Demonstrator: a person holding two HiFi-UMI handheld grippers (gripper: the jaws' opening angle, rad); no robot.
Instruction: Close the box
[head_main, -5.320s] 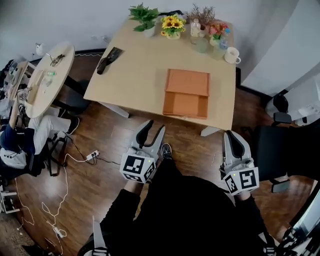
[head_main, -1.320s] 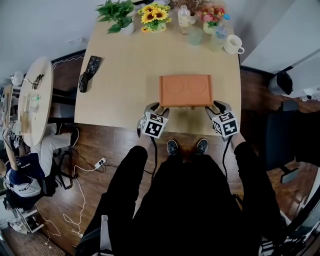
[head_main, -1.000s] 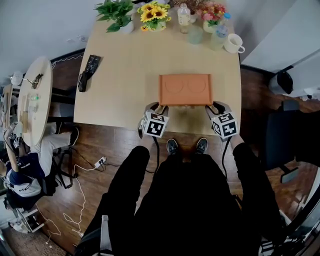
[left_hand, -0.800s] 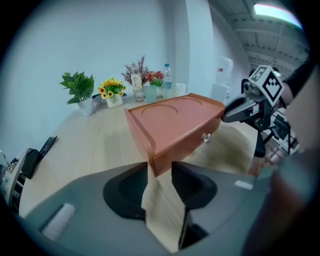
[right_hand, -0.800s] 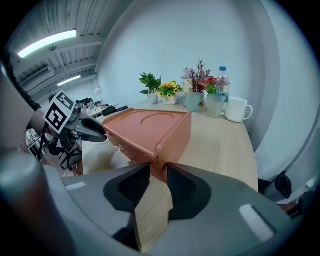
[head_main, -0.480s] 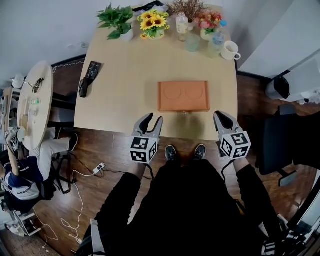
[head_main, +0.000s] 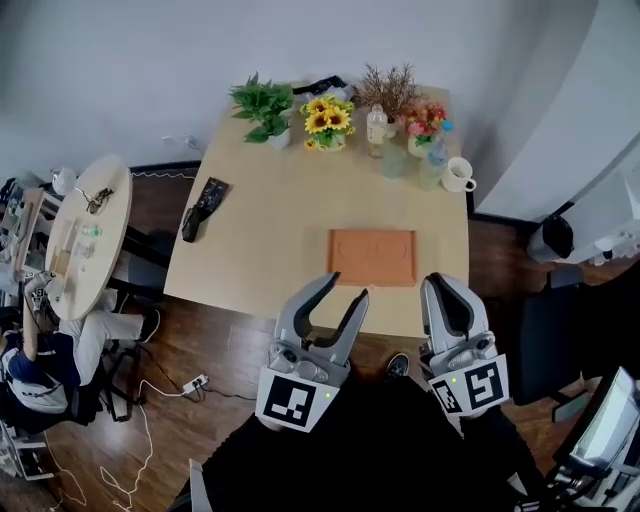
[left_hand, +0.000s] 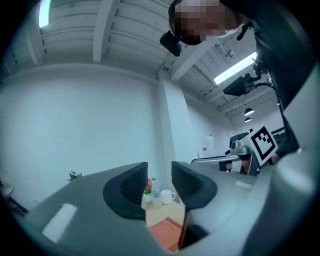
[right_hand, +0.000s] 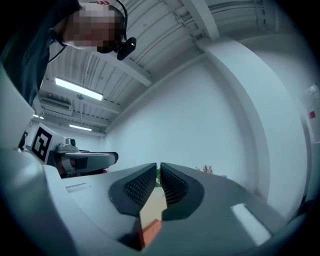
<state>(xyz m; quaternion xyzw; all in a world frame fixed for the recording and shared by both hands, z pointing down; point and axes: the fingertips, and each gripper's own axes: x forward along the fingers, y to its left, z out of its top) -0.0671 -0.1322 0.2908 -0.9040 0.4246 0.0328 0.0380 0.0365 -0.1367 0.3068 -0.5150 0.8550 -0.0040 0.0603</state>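
The orange box (head_main: 372, 257) lies flat with its lid down on the near right part of the wooden table (head_main: 270, 220). Both grippers are held up, back from the table's near edge and apart from the box. In the head view my left gripper (head_main: 345, 288) is open, a clear gap between its fingers and nothing in it. My right gripper (head_main: 438, 285) is shut on nothing. Looking slightly upward, the left gripper view shows the open left gripper (left_hand: 159, 175) above a corner of the box (left_hand: 167, 232). In the right gripper view the right gripper (right_hand: 158, 175) has its pads together over the box (right_hand: 150, 231).
Along the table's far edge stand a green plant (head_main: 265, 105), sunflowers (head_main: 328, 122), a bottle (head_main: 376, 128) and a white mug (head_main: 457, 175). A black object (head_main: 205, 207) lies at its left side. A round side table (head_main: 85, 225) and floor cables (head_main: 150, 400) are at left.
Both grippers have drawn back from the box's front corners and lifted toward me. The right jaws have closed. The box stays shut on the table.
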